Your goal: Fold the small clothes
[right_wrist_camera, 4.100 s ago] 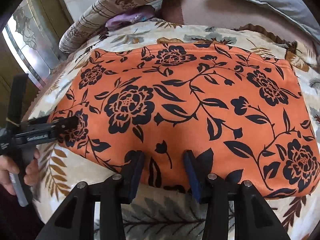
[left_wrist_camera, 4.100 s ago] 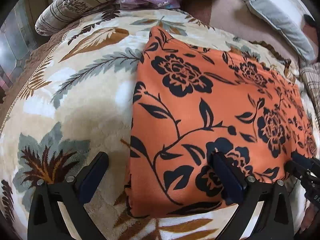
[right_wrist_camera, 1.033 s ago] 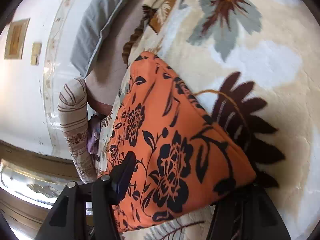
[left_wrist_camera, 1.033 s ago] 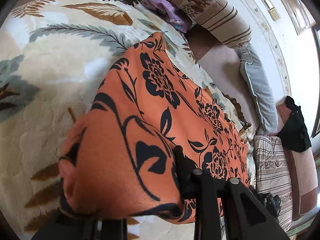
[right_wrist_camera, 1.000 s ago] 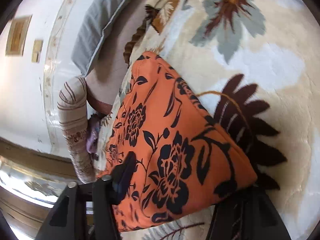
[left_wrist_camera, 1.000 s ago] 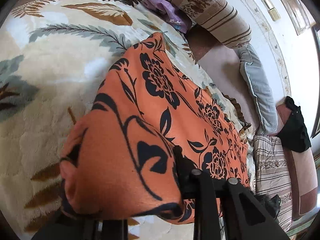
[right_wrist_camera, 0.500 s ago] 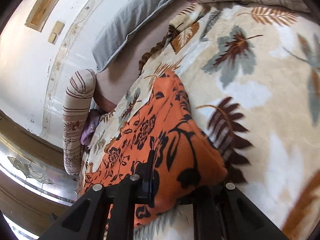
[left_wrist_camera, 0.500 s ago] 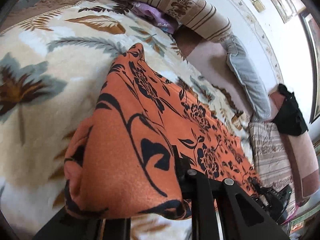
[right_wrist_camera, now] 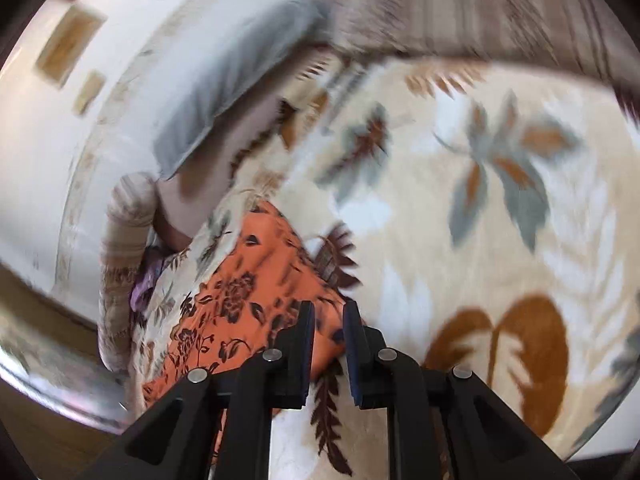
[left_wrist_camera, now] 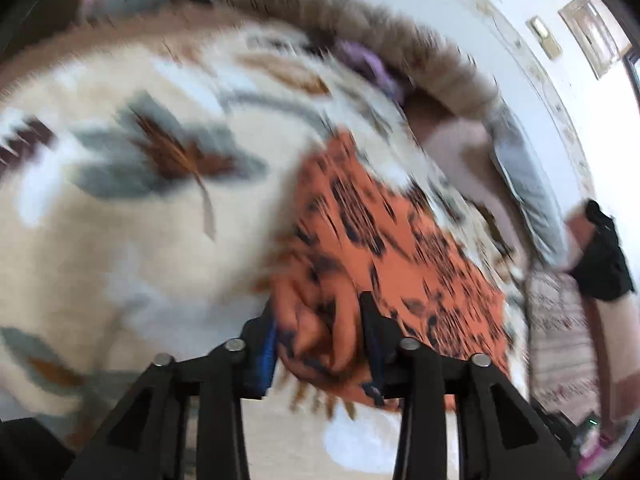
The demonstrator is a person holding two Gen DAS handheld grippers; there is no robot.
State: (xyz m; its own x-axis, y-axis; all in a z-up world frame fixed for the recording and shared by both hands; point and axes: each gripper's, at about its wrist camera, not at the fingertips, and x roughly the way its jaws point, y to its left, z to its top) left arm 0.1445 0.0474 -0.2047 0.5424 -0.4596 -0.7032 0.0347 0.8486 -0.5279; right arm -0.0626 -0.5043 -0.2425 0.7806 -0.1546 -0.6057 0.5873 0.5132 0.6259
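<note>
Cloth [left_wrist_camera: 384, 240] is orange w/ black floral/vine print, thin soft knit, lying on the blanket [left_wrist_camera: 120, 240] w/ its near edge lifted off it at both corners. Left view is heavily motion-blurred, print smears into streaks; right view sharper, so flowers & leaves on the cloth [right_wrist_camera: 240, 300] read clearly. L gripper [left_wrist_camera: 320, 336] pinches a bunched, rounded wad of the near corner, fabric folded over itself & bulging between the blue-padded fingers [left_wrist_camera: 266, 354]; jaws are held fairly wide by the wad. R gripper [right_wrist_camera: 327, 328] is nearly pressed together, clamping a thin pointed corner of the cloth, only a narrow gap w/ orange fabric in it. From each pinch the cloth runs away as a long flat strip toward the headboard end, far corner lying flat on the blanket. Blanket [right_wrist_camera: 480, 240] is plush, cream, fuzzy pile, printed w/ big grey-green & brown leaves. Behind it: long striped bolster [right_wrist_camera: 124, 264], beige/brown bands, cylindrical; a small purple item [right_wrist_camera: 142, 284] tucked against it, can't tell what it is; flat grey pillow [right_wrist_camera: 224, 80], smooth fabric; a striped pillow [right_wrist_camera: 480, 4] at the top edge, blurred. White wall [right_wrist_camera: 48, 140] w/ small tan plates. Left view also shows a black garment [left_wrist_camera: 602, 256] draped at far right.
</note>
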